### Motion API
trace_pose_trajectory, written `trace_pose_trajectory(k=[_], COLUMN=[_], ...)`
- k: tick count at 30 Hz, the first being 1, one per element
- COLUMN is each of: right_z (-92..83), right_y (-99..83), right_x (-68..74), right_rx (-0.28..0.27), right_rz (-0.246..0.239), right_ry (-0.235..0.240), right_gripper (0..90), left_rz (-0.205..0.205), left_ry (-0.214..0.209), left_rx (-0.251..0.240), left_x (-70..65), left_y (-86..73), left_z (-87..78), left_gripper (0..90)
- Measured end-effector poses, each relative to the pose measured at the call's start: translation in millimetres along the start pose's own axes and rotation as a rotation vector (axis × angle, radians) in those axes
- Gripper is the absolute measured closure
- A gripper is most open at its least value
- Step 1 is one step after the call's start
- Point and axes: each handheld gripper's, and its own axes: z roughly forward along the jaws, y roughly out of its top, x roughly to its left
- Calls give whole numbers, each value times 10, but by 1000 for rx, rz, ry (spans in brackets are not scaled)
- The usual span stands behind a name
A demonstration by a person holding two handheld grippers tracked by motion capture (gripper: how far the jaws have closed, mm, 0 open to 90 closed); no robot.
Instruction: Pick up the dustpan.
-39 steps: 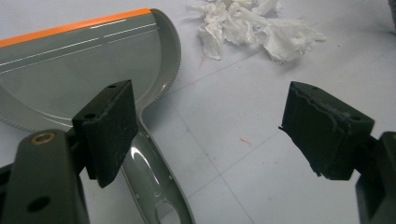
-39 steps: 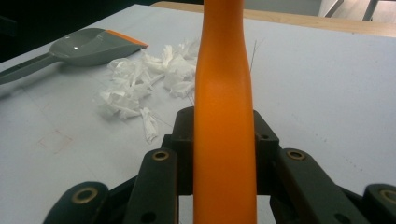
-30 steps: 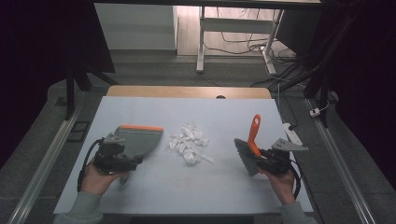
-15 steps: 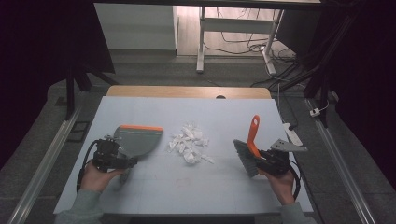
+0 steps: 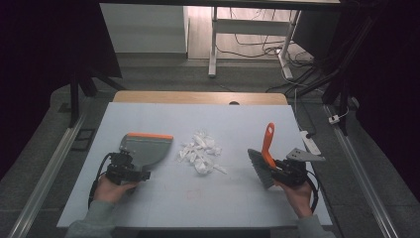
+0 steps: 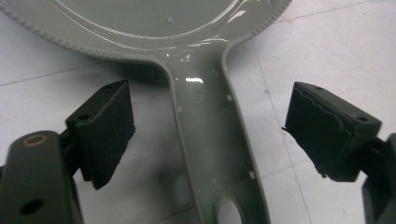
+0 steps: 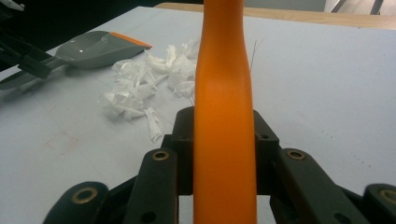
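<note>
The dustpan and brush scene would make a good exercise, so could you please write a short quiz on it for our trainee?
1. True or false: the left tongs have already clamped the dustpan's handle.
2. What do the right tongs hold?
3. Where do the paper scraps lie? A) inside the dustpan B) on the table between dustpan and brush C) on the floor

Key
1. False: the jaws stand open on either side of the handle.
2. The brush, by its orange handle.
3. B
</note>
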Motion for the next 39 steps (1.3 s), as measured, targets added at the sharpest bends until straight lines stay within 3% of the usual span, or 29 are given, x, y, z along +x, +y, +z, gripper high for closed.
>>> trace_pose_trajectory(k=[13,22,30,39], right_z=[3,5,6,7], right_y=[-1,-3,-3,-3], right_x=[7,10,11,18], right_rx=[0,4,9,10], right_rz=[-5,-10,-13,-18], right_ry=[-9,-12,-16,-16], right_gripper=[701,701,701,701], left_rz=[-45,-71,-87,-103], left_ry=[-22,-25,-70,-64], left_rx=[-19,-38,-59,-79], left_x=[62,100,113,148], left_y=[-1,1,1,-11], left_z=[82,90,91,80], left_gripper=[305,444,574,610])
